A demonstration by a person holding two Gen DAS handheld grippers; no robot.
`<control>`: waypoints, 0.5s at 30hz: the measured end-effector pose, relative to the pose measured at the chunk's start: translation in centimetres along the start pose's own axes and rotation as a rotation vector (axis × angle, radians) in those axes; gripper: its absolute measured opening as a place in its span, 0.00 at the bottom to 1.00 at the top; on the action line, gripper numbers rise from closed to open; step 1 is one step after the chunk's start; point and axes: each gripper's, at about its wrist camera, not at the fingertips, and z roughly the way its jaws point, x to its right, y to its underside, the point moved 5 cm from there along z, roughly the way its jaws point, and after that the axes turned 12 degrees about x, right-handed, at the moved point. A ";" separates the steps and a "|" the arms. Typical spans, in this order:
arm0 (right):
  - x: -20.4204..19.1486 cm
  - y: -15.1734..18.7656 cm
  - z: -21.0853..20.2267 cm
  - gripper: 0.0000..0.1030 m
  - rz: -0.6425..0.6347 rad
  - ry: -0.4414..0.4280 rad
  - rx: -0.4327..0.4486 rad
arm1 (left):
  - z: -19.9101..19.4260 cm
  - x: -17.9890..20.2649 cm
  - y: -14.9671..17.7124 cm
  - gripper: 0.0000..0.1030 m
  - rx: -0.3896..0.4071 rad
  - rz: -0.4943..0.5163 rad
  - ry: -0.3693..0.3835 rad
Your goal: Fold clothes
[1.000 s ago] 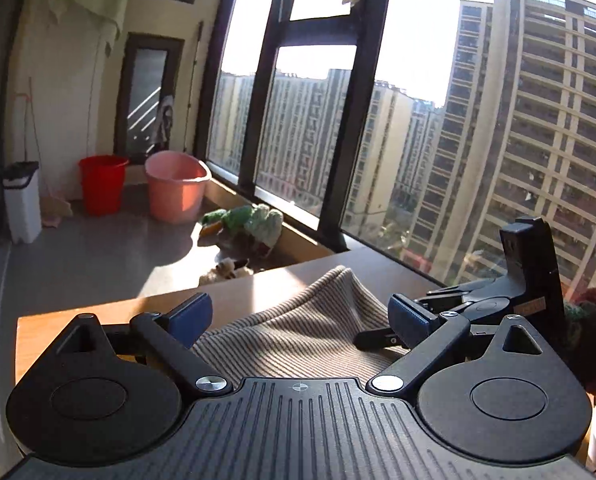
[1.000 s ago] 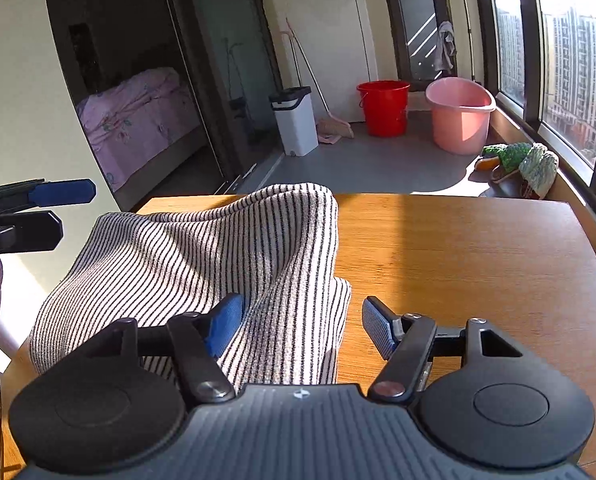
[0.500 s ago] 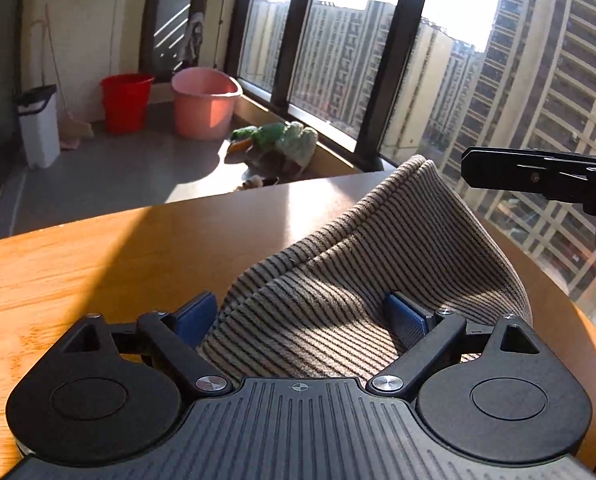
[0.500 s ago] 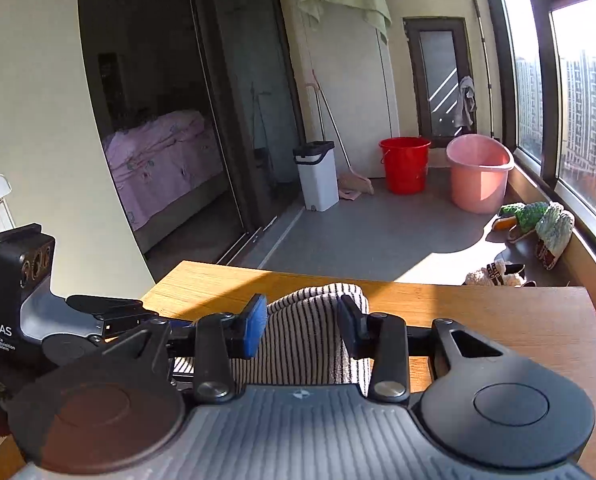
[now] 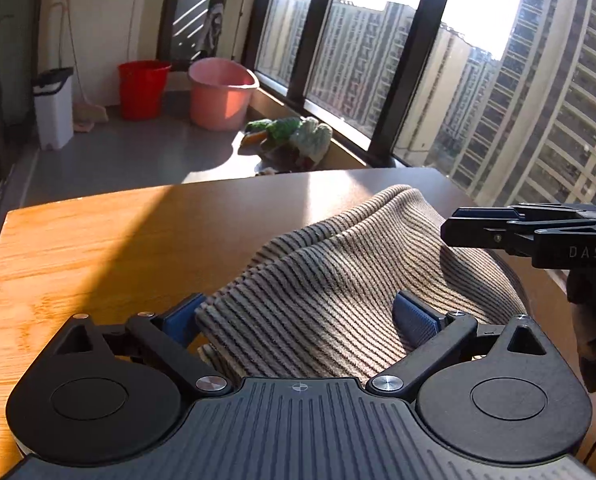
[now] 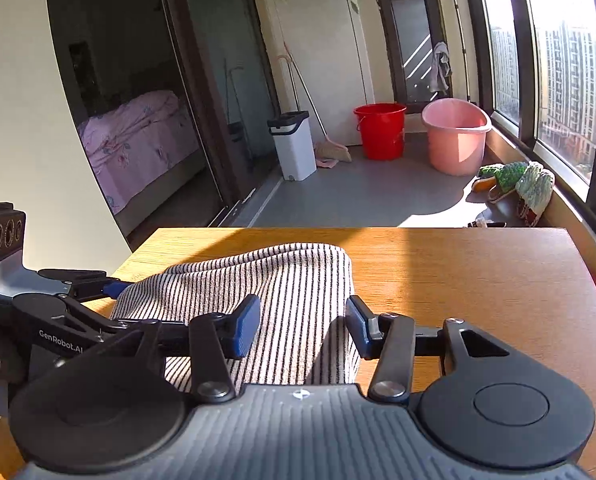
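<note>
A striped knit garment (image 5: 338, 280) lies bunched on the wooden table (image 5: 97, 240). My left gripper (image 5: 298, 320) is open, its blue pads on either side of the garment's near edge. My right gripper (image 6: 302, 320) is open too, its pads straddling a fold of the same garment (image 6: 289, 280). The right gripper shows at the right of the left wrist view (image 5: 530, 232); the left gripper shows at the left of the right wrist view (image 6: 69, 308).
The table's far edge (image 6: 358, 230) gives onto a balcony floor with a red bucket (image 6: 380, 130), a pink basin (image 6: 456, 134), a white bin (image 6: 293, 144) and slippers (image 6: 514, 184). Large windows (image 5: 378, 60) run along the right side.
The garment has come down from a raised hold and now lies lower on the table. My right gripper's pads have spread wider. Both grippers have dropped toward the table.
</note>
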 end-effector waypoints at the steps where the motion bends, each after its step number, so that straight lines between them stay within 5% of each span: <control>1: 0.2 0.3 -0.7 0.59 0.021 -0.010 -0.003 | -0.1 0.4 -0.2 0.99 0.003 0.008 -0.004; 5: 1.2 3.3 -1.6 0.76 0.041 -0.005 -0.081 | -0.3 1.3 -0.9 0.99 0.030 0.068 -0.032; 11: 3.6 5.4 -0.4 0.98 0.174 -0.001 -0.086 | -2.0 2.9 -2.6 0.98 0.114 0.162 -0.090; 15: 3.6 5.6 -0.8 0.98 0.171 -0.002 -0.066 | -4.3 4.2 -4.7 0.98 0.215 0.177 0.037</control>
